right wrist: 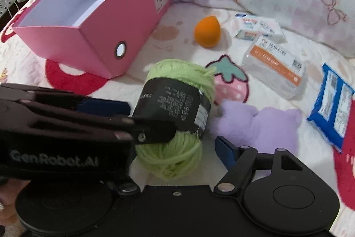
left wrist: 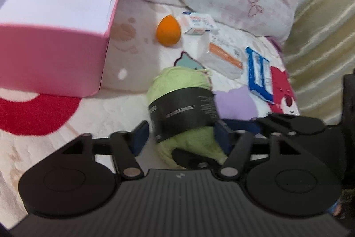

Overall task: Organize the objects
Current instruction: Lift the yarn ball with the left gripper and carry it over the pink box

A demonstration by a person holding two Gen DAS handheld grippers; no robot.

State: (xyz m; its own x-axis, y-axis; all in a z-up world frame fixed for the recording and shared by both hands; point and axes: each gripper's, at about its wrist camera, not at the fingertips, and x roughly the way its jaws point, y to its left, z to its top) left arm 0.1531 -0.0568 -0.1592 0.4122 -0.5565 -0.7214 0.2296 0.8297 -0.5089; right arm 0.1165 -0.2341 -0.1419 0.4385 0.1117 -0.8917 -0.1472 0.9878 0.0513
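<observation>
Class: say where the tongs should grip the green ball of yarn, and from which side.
Probably across the black paper band around the middle of the yarn ball, from above. It lies on its side and the band looks firmer than the loose strands at either end.

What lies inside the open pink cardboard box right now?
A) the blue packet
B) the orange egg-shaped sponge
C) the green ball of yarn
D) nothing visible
D: the pink cardboard box shows only bare white walls and floor, while the other three things lie outside it on the bedspread.
</observation>
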